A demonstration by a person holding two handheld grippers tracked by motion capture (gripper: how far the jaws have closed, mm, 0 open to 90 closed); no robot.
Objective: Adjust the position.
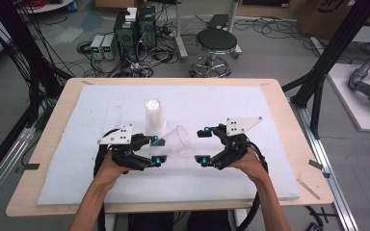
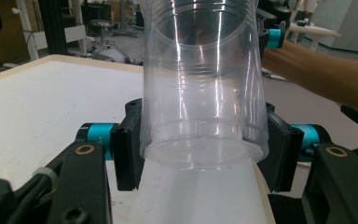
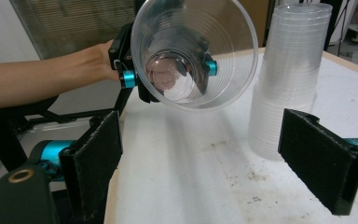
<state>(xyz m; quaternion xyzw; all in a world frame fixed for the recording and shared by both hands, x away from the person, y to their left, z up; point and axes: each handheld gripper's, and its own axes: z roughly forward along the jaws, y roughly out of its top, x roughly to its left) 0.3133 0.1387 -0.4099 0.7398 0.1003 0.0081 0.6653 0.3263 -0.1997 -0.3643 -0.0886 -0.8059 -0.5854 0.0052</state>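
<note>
Centre of the high view: left claw gripped the clear cup near its base; right claw stood open. Judged light, thin-walled, crushable; best held gently by the ridged base.

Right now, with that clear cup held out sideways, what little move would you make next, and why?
Probably bring the right gripper forward to the cup's rim. The left gripper is shut on the clear cup near its base, with the mouth tipped toward the right gripper, whose fingers are open and apart from the cup. The stack of cups stands behind.
</note>
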